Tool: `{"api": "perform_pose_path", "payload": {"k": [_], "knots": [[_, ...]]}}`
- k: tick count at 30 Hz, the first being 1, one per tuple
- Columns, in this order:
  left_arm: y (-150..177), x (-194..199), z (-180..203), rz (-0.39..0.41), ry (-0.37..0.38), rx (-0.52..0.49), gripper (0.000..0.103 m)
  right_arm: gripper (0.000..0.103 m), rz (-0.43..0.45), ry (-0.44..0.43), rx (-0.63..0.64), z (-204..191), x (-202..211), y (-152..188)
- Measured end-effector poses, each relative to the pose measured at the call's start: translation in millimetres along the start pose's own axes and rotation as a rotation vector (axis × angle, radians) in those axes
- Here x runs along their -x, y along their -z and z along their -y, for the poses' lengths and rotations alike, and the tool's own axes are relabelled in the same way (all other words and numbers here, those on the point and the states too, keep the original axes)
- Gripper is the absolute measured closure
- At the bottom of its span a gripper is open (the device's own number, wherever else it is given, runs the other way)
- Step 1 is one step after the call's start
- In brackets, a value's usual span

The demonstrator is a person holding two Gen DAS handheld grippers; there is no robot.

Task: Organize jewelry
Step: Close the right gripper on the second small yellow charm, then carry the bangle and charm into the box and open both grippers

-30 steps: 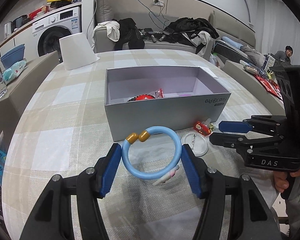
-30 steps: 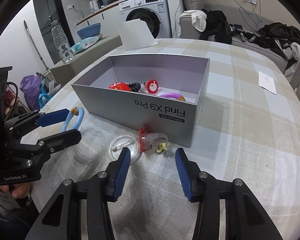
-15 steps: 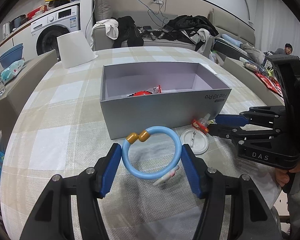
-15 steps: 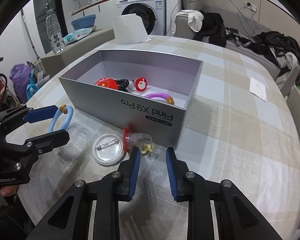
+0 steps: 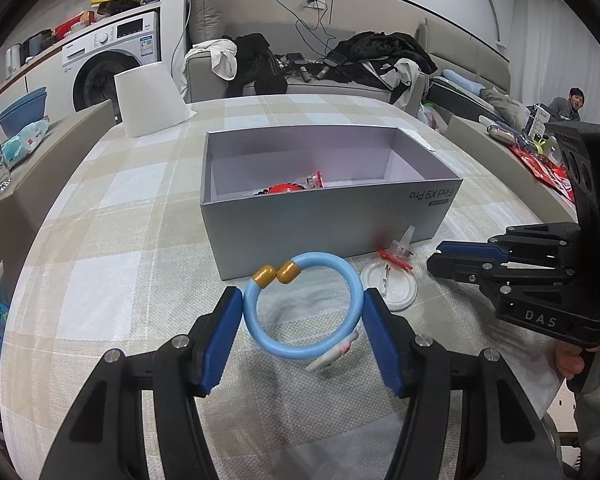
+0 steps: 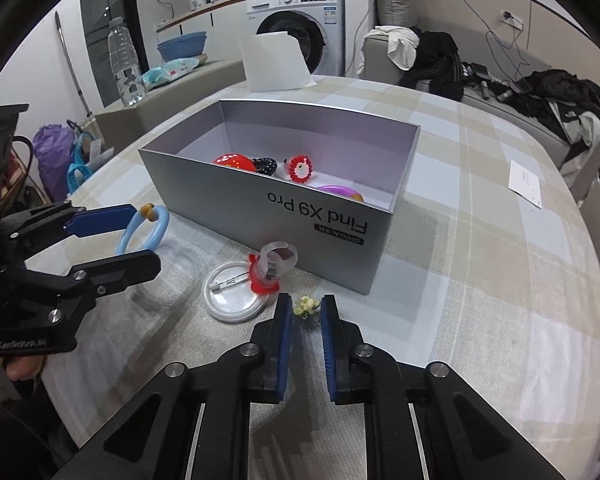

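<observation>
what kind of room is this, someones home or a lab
Most likely a lived-in home, not a lab: a washing machine under a counter, a sofa heaped with clothes, and a table under a checked cloth.

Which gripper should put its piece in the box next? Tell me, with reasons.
Left. The left gripper already clamps the blue bracelet and faces the open box. The right gripper is nearly closed around a small yellow piece on the table, not yet lifted.

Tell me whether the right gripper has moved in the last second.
Yes. The right gripper has narrowed its jaws and advanced to the small yellow flower near the grey box.
</observation>
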State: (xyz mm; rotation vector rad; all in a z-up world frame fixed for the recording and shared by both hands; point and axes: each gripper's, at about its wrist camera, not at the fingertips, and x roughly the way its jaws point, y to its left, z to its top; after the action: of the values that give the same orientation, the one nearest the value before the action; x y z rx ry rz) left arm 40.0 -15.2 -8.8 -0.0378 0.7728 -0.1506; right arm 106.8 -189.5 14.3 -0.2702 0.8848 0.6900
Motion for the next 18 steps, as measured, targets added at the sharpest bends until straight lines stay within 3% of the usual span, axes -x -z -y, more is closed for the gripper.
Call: {"api": "perform_pose_path", "payload": {"k": [13,18], "knots": [[-13.2,21.9,0.3,0.108,0.000,0.003,0.047,0.090,0.239,-0.110,-0.083,10.3,56.5,-14.3],[-32.1,21.8,-1.1,0.142,-0.009,0.011,0.047,0.090,0.259,-0.120,-0.121,18.3,59.2,-30.9]]}}
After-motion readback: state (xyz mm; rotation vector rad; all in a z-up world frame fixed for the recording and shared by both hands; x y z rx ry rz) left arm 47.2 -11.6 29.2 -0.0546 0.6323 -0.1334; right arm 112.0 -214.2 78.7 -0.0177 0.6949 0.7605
